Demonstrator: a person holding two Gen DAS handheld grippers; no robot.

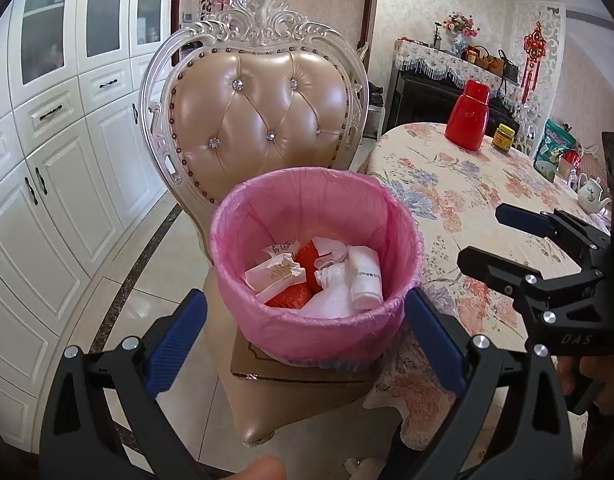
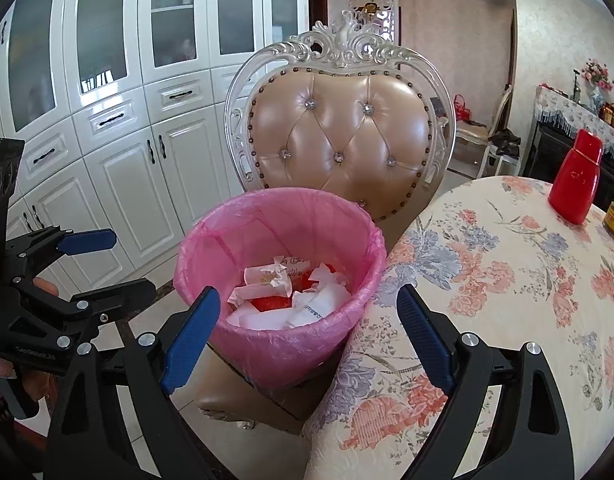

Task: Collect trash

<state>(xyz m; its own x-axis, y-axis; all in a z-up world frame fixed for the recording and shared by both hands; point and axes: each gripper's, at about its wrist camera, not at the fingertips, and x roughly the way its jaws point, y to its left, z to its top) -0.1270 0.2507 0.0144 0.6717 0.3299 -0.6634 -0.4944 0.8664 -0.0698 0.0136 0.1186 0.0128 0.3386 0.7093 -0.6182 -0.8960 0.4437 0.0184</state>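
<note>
A small bin lined with a pink bag [image 1: 319, 332] stands on a cardboard box [image 1: 275, 372] on the chair seat, beside the table; it also shows in the right wrist view [image 2: 283, 344]. Inside lie white paper wrappers and red foam netting [image 1: 319, 280] [image 2: 287, 300]. My left gripper [image 1: 303, 340] is open and empty, its blue fingers either side of the bin's near wall. My right gripper [image 2: 307, 336] is open and empty, just in front of the bin; it also shows at the right of the left wrist view [image 1: 495, 240].
An ornate chair with a tufted beige back [image 1: 259, 120] holds the box. The round table with a floral cloth [image 1: 467, 200] carries a red bottle [image 1: 469, 116], a yellow-lidded jar [image 1: 503, 138], a green bag and a white teapot. White cabinets [image 1: 59, 160] line the left wall.
</note>
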